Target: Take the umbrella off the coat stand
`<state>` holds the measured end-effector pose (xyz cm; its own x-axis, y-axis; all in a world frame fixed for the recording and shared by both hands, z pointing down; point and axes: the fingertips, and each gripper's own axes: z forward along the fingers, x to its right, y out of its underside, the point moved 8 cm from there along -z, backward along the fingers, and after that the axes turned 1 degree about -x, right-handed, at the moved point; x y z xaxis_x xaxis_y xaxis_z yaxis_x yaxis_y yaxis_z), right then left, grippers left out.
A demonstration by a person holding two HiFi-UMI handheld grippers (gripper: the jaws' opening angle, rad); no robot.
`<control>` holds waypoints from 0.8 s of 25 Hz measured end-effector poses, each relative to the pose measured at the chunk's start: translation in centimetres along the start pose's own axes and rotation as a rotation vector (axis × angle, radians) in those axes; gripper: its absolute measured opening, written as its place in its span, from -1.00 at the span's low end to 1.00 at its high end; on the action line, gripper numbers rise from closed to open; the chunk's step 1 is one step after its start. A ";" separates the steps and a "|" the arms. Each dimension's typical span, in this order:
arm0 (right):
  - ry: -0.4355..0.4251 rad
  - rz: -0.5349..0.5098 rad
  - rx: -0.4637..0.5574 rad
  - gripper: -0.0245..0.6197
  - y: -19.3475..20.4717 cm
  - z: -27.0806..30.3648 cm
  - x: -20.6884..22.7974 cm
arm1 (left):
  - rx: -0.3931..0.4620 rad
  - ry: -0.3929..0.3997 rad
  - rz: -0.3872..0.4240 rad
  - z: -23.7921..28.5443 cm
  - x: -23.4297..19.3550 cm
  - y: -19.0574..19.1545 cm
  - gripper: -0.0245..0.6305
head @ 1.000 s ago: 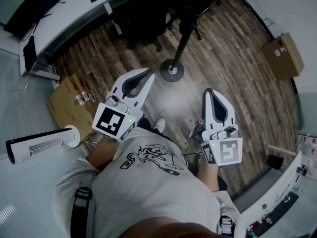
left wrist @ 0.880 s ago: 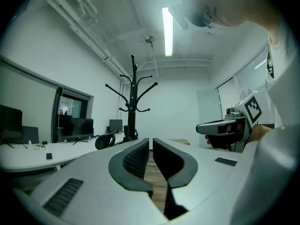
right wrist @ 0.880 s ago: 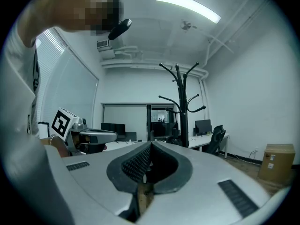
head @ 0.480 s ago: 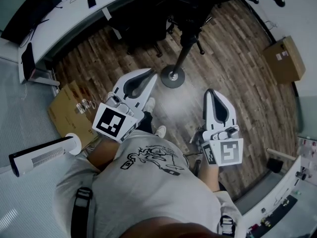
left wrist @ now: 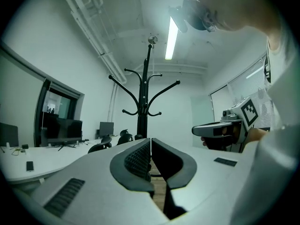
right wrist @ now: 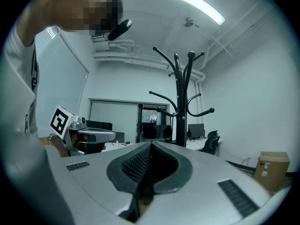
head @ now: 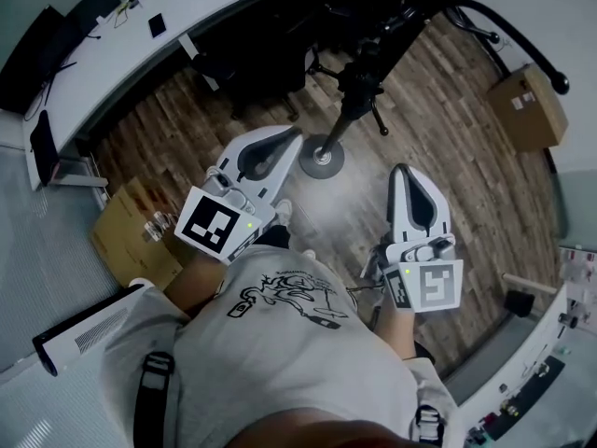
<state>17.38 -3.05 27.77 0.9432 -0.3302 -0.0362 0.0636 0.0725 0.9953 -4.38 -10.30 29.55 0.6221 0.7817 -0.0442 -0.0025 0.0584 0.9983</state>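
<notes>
Though I cannot pick the umbrella out in any view, and it is perhaps lost in the dark tangle at the stand's top, the coat stand (head: 347, 110) itself is plain. It is a black pole with curved, knob-tipped arms on a round base, set on the plank floor (head: 466, 185) just ahead of both grippers. Black office chairs (head: 261, 54) crowd behind it beside a curved white desk (head: 168, 17). A cardboard box (head: 529, 105) sits off to the right. The left gripper (head: 294, 134) has just been closing its fingers to a hairline slit, with nothing between them. The right gripper (head: 401, 168) has its fingers together, gripping nothing.
</notes>
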 end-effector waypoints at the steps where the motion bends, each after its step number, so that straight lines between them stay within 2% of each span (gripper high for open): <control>1: 0.008 -0.003 0.001 -0.90 -0.1 0.8 0.1 | 0.000 0.013 0.002 0.6 -0.8 -0.1 -0.85; 6: 0.044 -0.022 0.004 -0.90 -1.1 2.8 -0.1 | 0.024 0.099 0.014 2.4 -2.6 -1.0 -0.85; 14: 0.103 -0.043 0.015 -0.86 -2.2 6.2 0.4 | 0.089 0.295 0.027 7.2 -4.9 -2.3 -0.78; 20: 0.123 -0.056 0.034 -0.80 -3.7 9.8 2.1 | 0.047 0.381 0.014 11.9 -7.2 -3.4 -0.63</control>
<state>15.99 -13.21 24.83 0.9715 -0.2149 -0.1003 0.1081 0.0245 0.9938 0.50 -23.52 26.90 0.2871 0.9573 -0.0329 0.0330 0.0245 0.9992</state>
